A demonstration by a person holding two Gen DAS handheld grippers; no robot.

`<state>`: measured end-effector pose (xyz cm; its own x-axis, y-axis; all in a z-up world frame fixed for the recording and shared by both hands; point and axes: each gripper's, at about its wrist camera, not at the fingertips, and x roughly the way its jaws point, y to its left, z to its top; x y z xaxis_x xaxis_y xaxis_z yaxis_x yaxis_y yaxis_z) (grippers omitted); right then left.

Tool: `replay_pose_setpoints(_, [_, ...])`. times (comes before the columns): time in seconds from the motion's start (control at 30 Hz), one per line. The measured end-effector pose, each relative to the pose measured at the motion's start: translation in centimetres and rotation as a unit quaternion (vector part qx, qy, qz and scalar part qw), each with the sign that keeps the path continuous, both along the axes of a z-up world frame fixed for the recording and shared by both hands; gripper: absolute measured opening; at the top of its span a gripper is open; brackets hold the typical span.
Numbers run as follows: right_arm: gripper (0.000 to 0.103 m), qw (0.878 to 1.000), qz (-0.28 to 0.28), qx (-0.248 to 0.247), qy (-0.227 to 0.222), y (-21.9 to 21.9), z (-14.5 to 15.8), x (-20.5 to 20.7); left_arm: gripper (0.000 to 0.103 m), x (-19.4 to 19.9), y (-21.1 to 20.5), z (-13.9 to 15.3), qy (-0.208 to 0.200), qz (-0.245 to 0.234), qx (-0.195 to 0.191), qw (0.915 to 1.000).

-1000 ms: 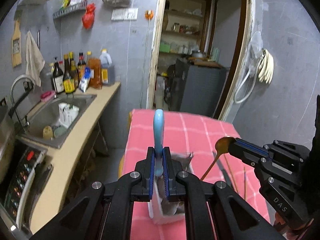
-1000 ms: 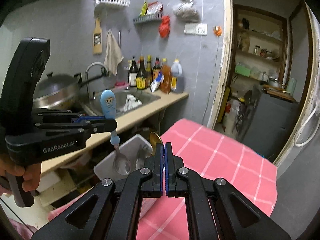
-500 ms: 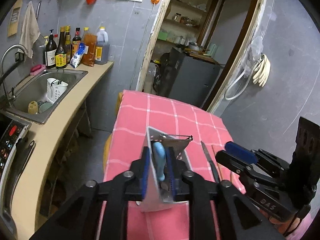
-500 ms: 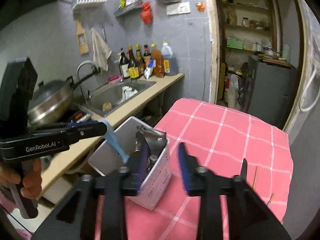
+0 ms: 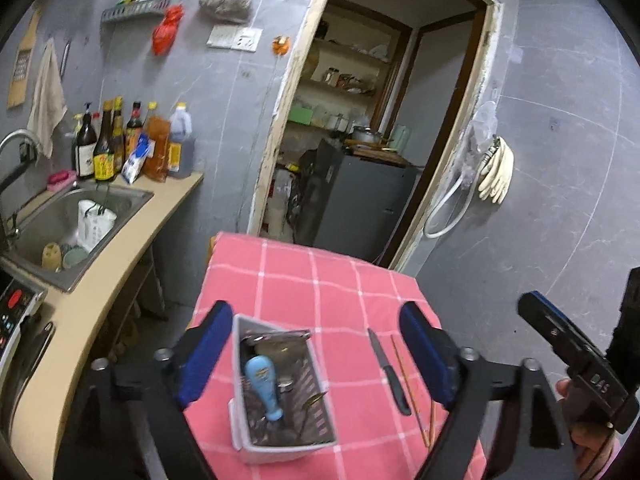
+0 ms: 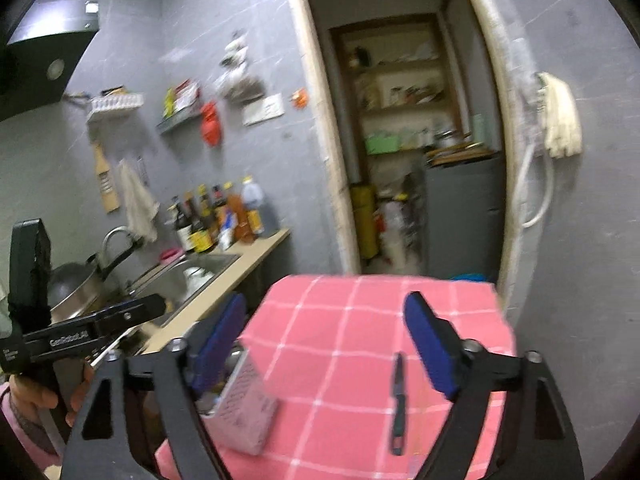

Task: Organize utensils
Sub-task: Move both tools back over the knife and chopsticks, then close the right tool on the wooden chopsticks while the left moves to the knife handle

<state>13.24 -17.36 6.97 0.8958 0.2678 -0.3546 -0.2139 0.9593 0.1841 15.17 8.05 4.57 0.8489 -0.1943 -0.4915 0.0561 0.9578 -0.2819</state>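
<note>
A white perforated utensil holder (image 5: 280, 436) stands near the front of the pink checked tablecloth (image 5: 320, 288). In it lean a blue-handled spoon (image 5: 262, 384) and a gold spoon (image 5: 314, 400) among other cutlery. My left gripper (image 5: 316, 312) hangs just above the holder, its jaws opening wide with nothing between the pads. A black knife (image 6: 398, 396) lies on the cloth to the right of the holder (image 6: 240, 404), beside thin chopsticks (image 5: 412, 392). My right gripper (image 6: 326, 300) is over the cloth between holder and knife, jaws opening and empty.
A counter with a sink (image 5: 76, 216) and several bottles (image 5: 132, 148) runs along the left. An open doorway (image 6: 400, 160) to a pantry with a dark cabinet lies beyond the table. A person's hand (image 6: 36, 396) grips the left tool.
Both grippers went from shut to wide open. The blue-handled spoon and the gold spoon left the jaws and now rest in the holder. The right gripper swung right toward the knife.
</note>
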Motion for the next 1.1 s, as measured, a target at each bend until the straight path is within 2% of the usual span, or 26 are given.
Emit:
replay_pose_setpoints(0.1, [0.099, 0.999, -0.036, -0.008, -0.009, -2.1, 0.3, -0.7, 0.100, 0.3, -1.6, 0.1, -0.013, -0.007, 0.000, 0.9999])
replay_pose_setpoints(0.33, [0.101, 0.996, -0.087, -0.021, 0.029, -6.4, -1.2, -1.1, 0.101, 2.2, -5.1, -0.6, 0.003, -0.026, -0.005, 0.9997])
replay_pose_setpoints(0.57, [0.101, 0.986, -0.105, -0.020, 0.126, -9.9, -6.2, 0.0, 0.101, 4.2, -8.8, -2.5, 0.038, -0.049, 0.009, 0.9980])
replay_pose_setpoints(0.77, [0.100, 0.975, -0.077, -0.009, 0.209, -11.0, -12.0, 1.9, 0.101, 6.2, -11.8, -5.1, 0.085, -0.065, 0.026, 0.9939])
replay_pose_setpoints(0.83, [0.097, 0.970, -0.068, 0.005, 0.233, -11.4, -13.8, 2.6, 0.101, 7.0, -12.5, -6.1, 0.104, -0.068, 0.032, 0.9917])
replay_pose_setpoints(0.93, [0.085, 0.964, -0.060, 0.018, 0.257, -11.8, -16.1, 3.4, 0.101, 8.2, -13.3, -7.8, 0.130, -0.070, 0.034, 0.9885])
replay_pose_setpoints(1.03, [0.071, 0.959, -0.050, 0.036, 0.277, -12.2, -18.2, 4.6, 0.101, 9.4, -14.1, -9.5, 0.155, -0.076, 0.035, 0.9844])
replay_pose_setpoints(1.1, [0.058, 0.956, -0.041, 0.041, 0.289, -12.2, -19.3, 5.5, 0.101, 10.4, -14.7, -11.3, 0.178, -0.081, 0.038, 0.9799])
